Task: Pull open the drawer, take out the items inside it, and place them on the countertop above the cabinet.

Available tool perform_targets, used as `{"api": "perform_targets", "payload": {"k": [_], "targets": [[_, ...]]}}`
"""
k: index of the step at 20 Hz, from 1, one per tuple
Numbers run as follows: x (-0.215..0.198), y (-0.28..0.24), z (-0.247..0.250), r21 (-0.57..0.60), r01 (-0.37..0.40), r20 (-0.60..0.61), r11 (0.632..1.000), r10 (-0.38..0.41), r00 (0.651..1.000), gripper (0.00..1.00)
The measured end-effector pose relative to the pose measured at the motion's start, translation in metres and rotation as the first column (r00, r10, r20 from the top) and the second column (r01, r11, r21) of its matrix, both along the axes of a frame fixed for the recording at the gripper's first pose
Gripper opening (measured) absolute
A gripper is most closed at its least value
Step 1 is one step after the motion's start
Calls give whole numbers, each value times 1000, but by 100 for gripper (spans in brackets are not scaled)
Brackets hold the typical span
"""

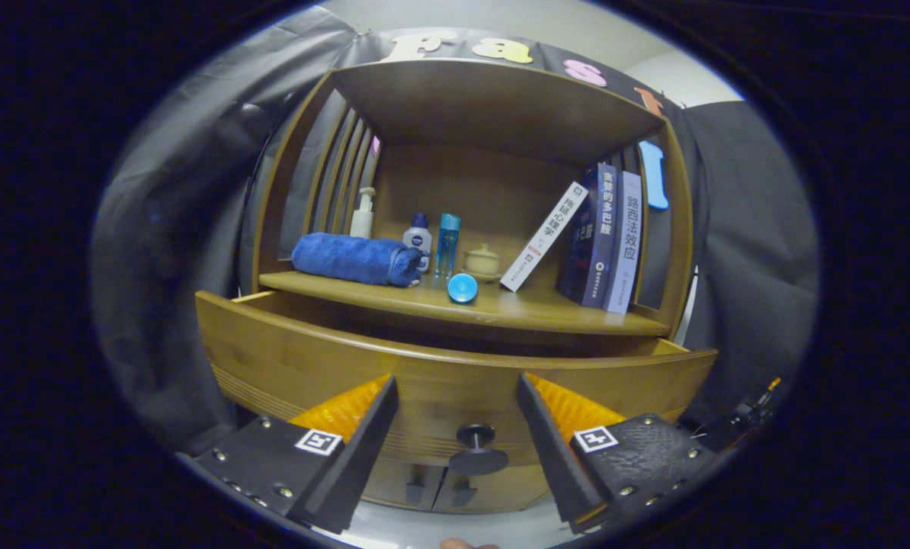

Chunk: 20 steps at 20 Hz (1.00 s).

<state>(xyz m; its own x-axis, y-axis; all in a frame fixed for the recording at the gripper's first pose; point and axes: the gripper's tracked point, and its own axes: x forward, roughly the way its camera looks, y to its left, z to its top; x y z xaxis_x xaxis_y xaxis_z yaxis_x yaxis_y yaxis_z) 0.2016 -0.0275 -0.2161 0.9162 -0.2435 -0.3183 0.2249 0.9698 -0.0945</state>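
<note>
Setting: you face a staged home corner inside a cloth-walled booth. Evidence, centre of the frame: wooden cabinet with shelf; rolled blue towel, toiletry bottles, small lidded pot; books, centre right.

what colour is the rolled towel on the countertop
Blue, seen in the gripper view: the rolled towel lies on the countertop, beyond the open gripper.

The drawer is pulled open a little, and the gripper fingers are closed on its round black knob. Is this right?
Not quite. The gripper view shows the drawer pulled out a little, but the gripper is open: its fingers stand apart on either side of the knob without touching it.
</note>
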Motion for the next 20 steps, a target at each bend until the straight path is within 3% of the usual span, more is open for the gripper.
{"api": "perform_targets", "payload": {"k": [7,20], "targets": [[38,-5,-11,4,18,-13,1000,-18,1000,95],[68,-11,-19,12,14,-17,1000,-14,1000,96]]}}
